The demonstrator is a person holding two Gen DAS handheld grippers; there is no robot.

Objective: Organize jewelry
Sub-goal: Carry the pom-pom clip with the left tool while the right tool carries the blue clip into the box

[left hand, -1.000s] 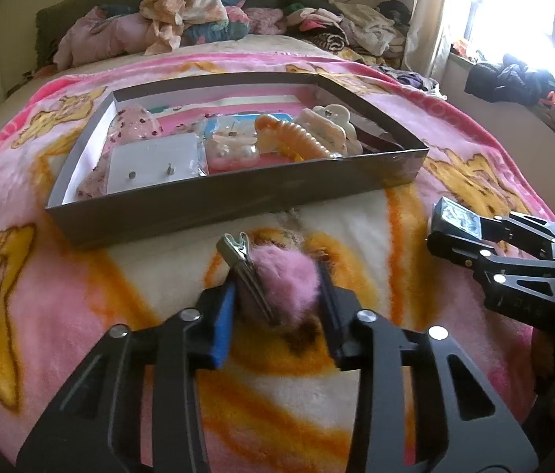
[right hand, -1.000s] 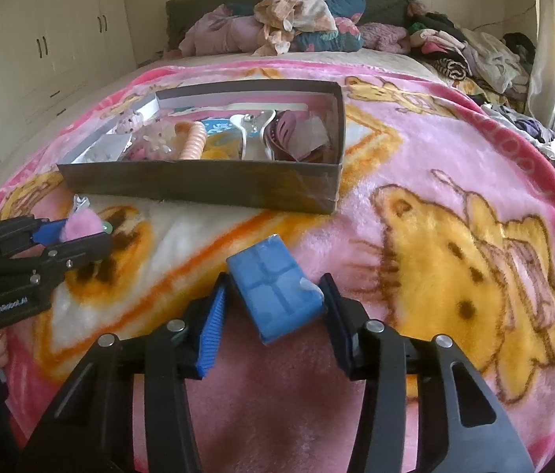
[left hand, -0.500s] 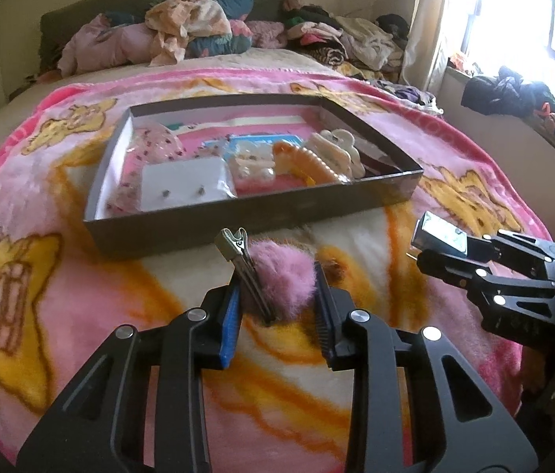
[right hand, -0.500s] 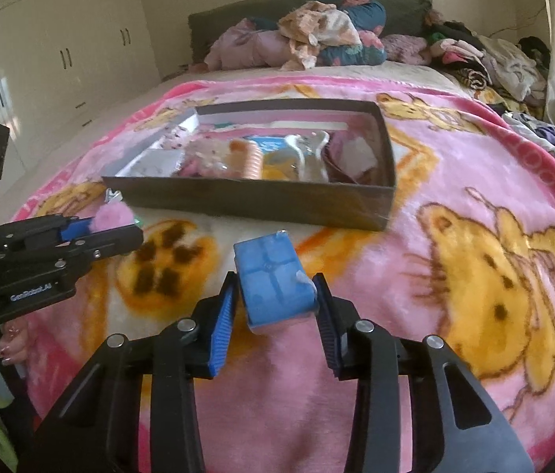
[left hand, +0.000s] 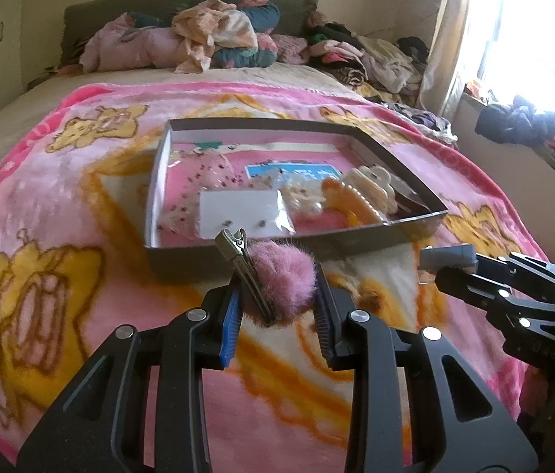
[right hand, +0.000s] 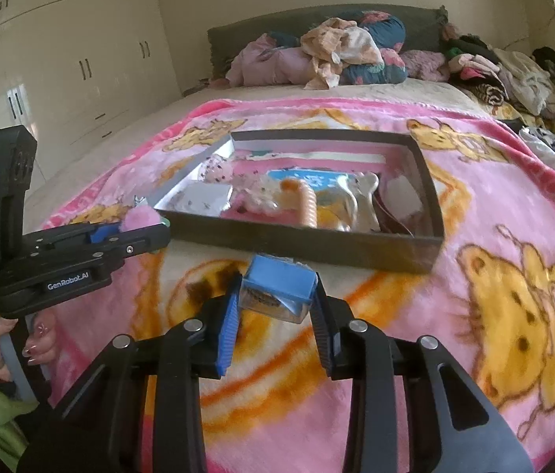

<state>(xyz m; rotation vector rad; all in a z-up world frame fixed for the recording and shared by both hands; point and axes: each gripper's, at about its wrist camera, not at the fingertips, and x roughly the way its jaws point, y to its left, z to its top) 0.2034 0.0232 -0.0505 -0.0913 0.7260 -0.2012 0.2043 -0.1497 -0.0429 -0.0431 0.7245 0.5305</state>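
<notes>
My left gripper [left hand: 277,295] is shut on a pink fluffy pom-pom hair clip [left hand: 281,282] with a metal alligator clip, held above the blanket just short of the dark tray [left hand: 182,262]. My right gripper [right hand: 275,295] is shut on a small blue-lidded clear box [right hand: 277,287], also held in front of the tray [right hand: 316,246]. The tray holds an earring card [left hand: 238,213], a pearl headband [left hand: 356,205], a cream claw clip [left hand: 372,177] and other pieces. Each gripper shows in the other's view: the right gripper [left hand: 446,264] at the right, the left gripper [right hand: 147,228] at the left.
The tray lies on a pink bear-print blanket [right hand: 513,295] on a bed. Piled clothes [left hand: 218,35] lie at the headboard and along the right side near a bright window [left hand: 533,39]. White wardrobes [right hand: 60,71] stand to the left.
Both grippers have risen and tilted, so I look down into the tray more. The blue box has tipped in the right gripper. Both grips are unchanged.
</notes>
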